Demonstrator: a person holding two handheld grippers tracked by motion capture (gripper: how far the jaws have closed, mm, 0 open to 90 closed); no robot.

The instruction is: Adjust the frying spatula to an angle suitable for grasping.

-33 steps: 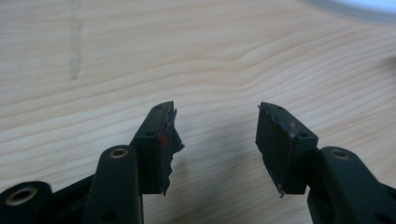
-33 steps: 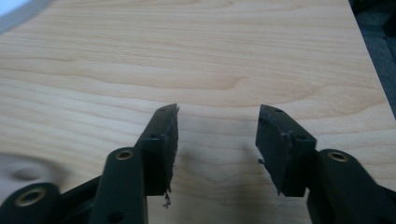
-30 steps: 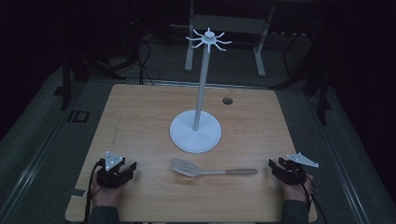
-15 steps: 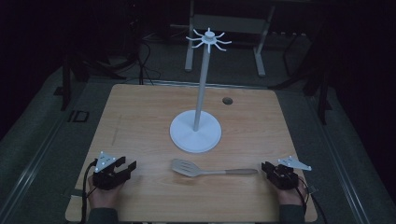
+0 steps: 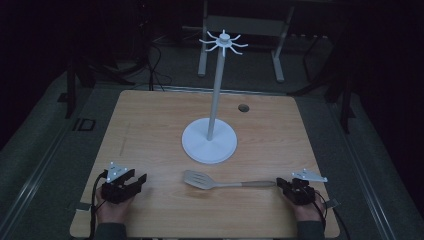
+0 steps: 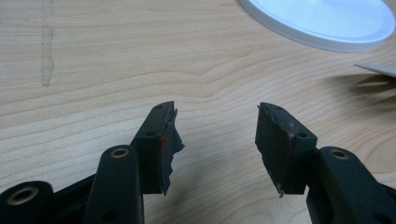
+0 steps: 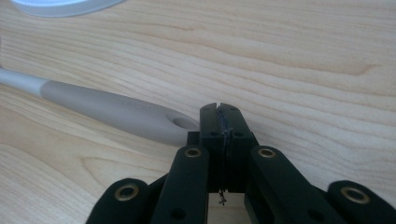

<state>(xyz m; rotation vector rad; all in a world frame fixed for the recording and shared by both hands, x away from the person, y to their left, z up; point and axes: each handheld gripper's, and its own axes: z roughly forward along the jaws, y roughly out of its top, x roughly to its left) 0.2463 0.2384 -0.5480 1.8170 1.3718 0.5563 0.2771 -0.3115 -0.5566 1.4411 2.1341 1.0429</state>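
A grey slotted spatula [image 5: 197, 179] lies flat on the wooden table [image 5: 150, 125], head to the left and handle to the right. My right gripper [image 5: 281, 184] sits at the handle's end. In the right gripper view its jaws [image 7: 220, 116] have just been closing and now meet with nothing between them, while the spatula handle [image 7: 121, 114] ends just left of them. My left gripper [image 5: 138, 181] rests near the table's front left. Its jaws [image 6: 215, 135] stand apart over bare wood, with the spatula head's edge [image 6: 378, 70] farther to the right.
A white stand [image 5: 209, 145] with a round base, a tall pole and hooked arms on top stands mid-table, just behind the spatula. A small dark hole [image 5: 243, 107] marks the table's far right. The base's rim [image 6: 322, 21] also shows in the left gripper view.
My right gripper has slid left to the end of the spatula handle, and its jaws have gone from wide open to shut. The left gripper has stayed put.
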